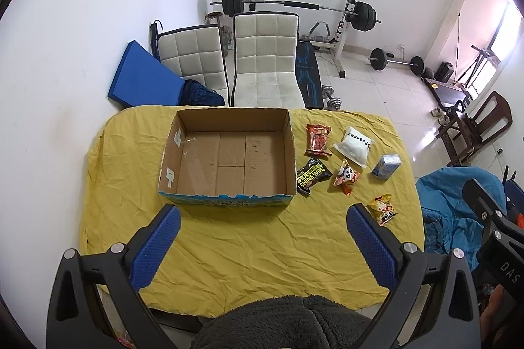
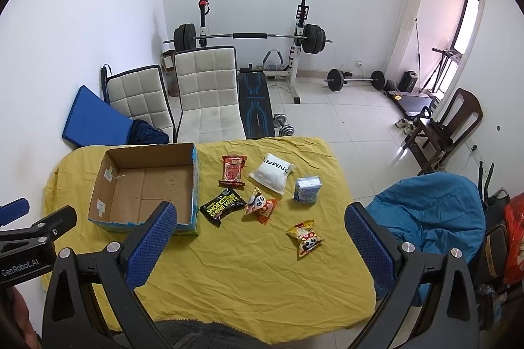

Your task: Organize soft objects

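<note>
An open cardboard box (image 1: 226, 182) (image 2: 108, 185) stands empty on the yellow-covered table (image 1: 245, 244) (image 2: 249, 270). Right of it lie several soft packets: a red snack pack (image 1: 317, 140) (image 2: 233, 170), a white pouch (image 1: 353, 146) (image 2: 272, 174), a black wipes pack (image 1: 311, 176) (image 2: 222, 207), an orange panda packet (image 1: 346, 177) (image 2: 261, 205), a blue tissue pack (image 1: 386, 166) (image 2: 307, 189) and a yellow panda packet (image 1: 382, 209) (image 2: 305, 237). My left gripper (image 1: 263, 213) is open and empty above the near table, in front of the box. My right gripper (image 2: 262, 211) is open and empty, above the table's near right part.
Two white padded chairs (image 1: 265, 64) stand behind the table, with a blue mat (image 1: 144, 80) against the wall. A weight bench and barbells (image 2: 252, 38) fill the back of the room. A blue cloth-covered seat (image 2: 432, 218) is right of the table. A dark fleece (image 1: 288, 322) lies at the near edge.
</note>
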{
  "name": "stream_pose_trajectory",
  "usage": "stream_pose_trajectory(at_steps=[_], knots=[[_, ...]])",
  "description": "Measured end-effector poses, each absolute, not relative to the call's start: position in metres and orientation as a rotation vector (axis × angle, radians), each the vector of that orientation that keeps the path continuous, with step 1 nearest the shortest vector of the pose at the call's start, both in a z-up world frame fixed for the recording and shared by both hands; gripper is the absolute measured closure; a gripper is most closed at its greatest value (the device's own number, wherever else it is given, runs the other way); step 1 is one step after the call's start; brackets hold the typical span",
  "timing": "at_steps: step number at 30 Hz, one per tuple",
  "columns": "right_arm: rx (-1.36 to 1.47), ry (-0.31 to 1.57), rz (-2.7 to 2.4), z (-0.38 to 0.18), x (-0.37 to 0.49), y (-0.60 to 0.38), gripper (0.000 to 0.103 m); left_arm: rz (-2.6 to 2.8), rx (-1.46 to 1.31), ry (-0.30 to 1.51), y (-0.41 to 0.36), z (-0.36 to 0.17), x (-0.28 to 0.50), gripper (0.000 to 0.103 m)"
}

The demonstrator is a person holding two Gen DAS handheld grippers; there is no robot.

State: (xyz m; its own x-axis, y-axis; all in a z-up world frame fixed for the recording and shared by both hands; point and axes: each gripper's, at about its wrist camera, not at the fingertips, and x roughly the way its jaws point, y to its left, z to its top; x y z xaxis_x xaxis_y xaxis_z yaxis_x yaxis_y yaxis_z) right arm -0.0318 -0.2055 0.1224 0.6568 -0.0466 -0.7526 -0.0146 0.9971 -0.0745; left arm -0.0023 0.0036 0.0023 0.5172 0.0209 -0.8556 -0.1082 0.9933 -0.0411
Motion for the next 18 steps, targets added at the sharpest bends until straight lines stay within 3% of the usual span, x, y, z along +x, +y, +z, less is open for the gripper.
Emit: stream_pose_trajectory(at_steps=[18], knots=[[-0.081,0.837,-0.004,0.1275,-0.0330,-0.2033,0.000,0.085,-0.088,1.002,0.0043,0.0055,-0.0073,0.000]])
